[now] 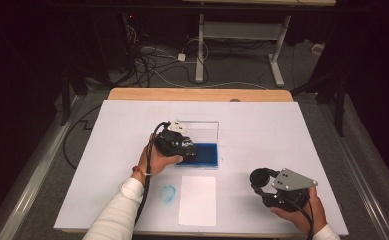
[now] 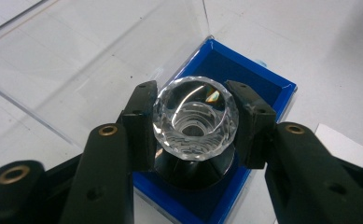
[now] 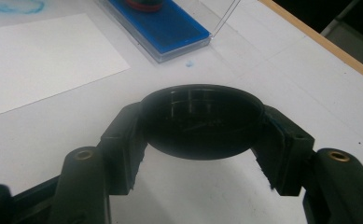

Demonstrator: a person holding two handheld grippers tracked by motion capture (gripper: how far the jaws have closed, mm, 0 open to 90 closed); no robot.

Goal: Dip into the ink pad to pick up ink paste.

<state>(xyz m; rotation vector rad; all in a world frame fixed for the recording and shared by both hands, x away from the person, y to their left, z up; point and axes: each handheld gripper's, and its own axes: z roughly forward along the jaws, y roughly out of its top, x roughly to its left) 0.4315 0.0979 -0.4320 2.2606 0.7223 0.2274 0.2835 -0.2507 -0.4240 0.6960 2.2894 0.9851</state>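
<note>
A stamp with a faceted clear knob [image 2: 195, 116] and a black base [image 2: 193, 176] stands on the blue ink pad [image 2: 258, 88] of a clear case. My left gripper [image 2: 195, 126] is shut on the knob, one jaw on each side. From above, the left gripper [image 1: 187, 150] is at the pad's [image 1: 208, 155] left end, in front of the raised clear lid [image 1: 202, 131]. My right gripper [image 1: 261, 181] hovers at the front right, shut on a round black cap [image 3: 202, 119].
A white sheet of paper [image 1: 197, 200] lies in front of the ink pad, with a blue ink smudge [image 1: 168, 193] to its left. The white board [image 1: 292, 130] covers a wooden table [image 1: 197, 94]. Cables and a desk frame are on the floor beyond.
</note>
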